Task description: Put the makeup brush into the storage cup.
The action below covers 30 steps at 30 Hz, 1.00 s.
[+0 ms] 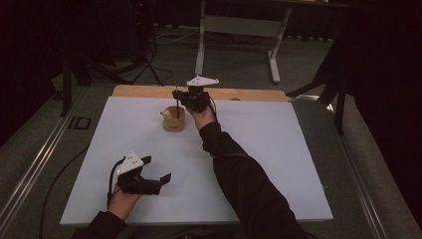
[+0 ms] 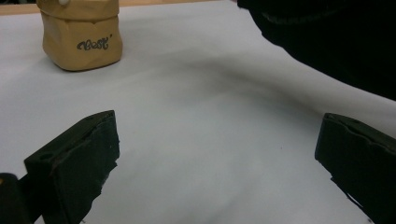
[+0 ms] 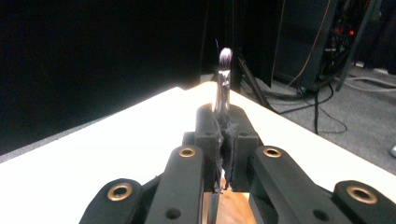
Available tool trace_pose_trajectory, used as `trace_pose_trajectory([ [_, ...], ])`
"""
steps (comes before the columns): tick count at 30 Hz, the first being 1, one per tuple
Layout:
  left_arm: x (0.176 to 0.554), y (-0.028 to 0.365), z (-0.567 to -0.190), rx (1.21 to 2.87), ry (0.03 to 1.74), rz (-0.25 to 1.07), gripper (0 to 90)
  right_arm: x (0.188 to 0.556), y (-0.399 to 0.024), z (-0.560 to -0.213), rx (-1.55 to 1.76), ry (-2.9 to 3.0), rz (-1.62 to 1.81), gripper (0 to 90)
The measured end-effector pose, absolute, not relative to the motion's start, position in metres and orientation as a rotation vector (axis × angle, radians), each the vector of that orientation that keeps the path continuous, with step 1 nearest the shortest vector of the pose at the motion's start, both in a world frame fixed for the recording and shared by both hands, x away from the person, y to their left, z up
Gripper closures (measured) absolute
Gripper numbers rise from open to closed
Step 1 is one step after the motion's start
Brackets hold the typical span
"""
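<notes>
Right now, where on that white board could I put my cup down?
The white board is bare right of the sleeve, and at the far left beyond the left tool. It is crowded around the tan pot, where the right tool holds a brush.

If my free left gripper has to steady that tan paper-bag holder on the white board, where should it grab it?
Grip the tan paper-bag holder low across its squat body, approaching level from the near side, where the left gripper already faces it with jaws wide. Its walls look soft and crinkled, so probably squeeze lightly. Keep off the rim: the right gripper holds a thin brush upright above it.
</notes>
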<state>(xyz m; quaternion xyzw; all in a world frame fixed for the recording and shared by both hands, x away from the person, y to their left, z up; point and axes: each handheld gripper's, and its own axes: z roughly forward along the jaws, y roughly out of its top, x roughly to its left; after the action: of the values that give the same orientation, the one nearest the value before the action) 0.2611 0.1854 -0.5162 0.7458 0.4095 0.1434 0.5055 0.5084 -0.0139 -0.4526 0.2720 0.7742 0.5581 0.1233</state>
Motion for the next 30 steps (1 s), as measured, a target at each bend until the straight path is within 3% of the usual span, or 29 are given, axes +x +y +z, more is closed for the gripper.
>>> trace_pose_trajectory([
  [14,0.261,0.186,-0.517,1.793,0.989,0.339,0.7,0.509,-0.013,-0.476,0.874,2.331,1.547,82.4],
  [16,0.261,0.186,-0.517,1.793,0.989,0.339,0.7,0.509,-0.014,-0.476,0.874,2.334,1.549,77.7],
  [21,0.261,0.186,-0.517,1.795,0.99,0.338,0.7,0.511,-0.017,-0.475,0.907,2.337,1.565,51.6],
  [30,0.262,0.185,-0.517,1.796,0.991,0.337,0.7,0.502,-0.032,-0.46,0.925,2.333,1.639,18.9],
])
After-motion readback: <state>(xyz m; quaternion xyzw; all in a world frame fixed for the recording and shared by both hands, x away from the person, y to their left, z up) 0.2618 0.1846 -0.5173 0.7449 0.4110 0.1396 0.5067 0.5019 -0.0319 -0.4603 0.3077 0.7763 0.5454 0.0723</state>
